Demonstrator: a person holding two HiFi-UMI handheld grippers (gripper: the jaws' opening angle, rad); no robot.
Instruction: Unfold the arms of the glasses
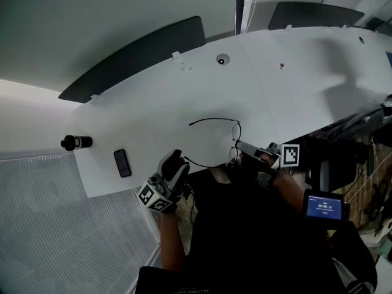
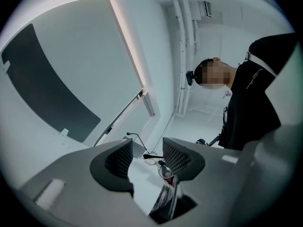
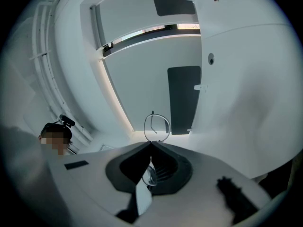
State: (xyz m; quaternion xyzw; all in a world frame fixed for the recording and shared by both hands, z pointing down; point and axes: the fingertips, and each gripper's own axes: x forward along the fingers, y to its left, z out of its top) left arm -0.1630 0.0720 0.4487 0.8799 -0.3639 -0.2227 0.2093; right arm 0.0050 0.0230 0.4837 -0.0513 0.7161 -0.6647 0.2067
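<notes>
The glasses [image 1: 235,141] are held over the near edge of the white table [image 1: 153,103], clamped at the front frame by the closed jaws of the right gripper [image 1: 246,148]. The left gripper [image 1: 177,160] is seen empty, jaws wide apart, just left of them. Two thin arms are stretched leftward, the lower one ending beside the left jaws, so that gripper is judged nearer. A phone [image 1: 122,163] is laid on the table; white walls are seen around.

wear: black top [image 1: 245,237] | left cube [image 1: 153,198], right cube [image 1: 290,156]: black-white markers
</notes>
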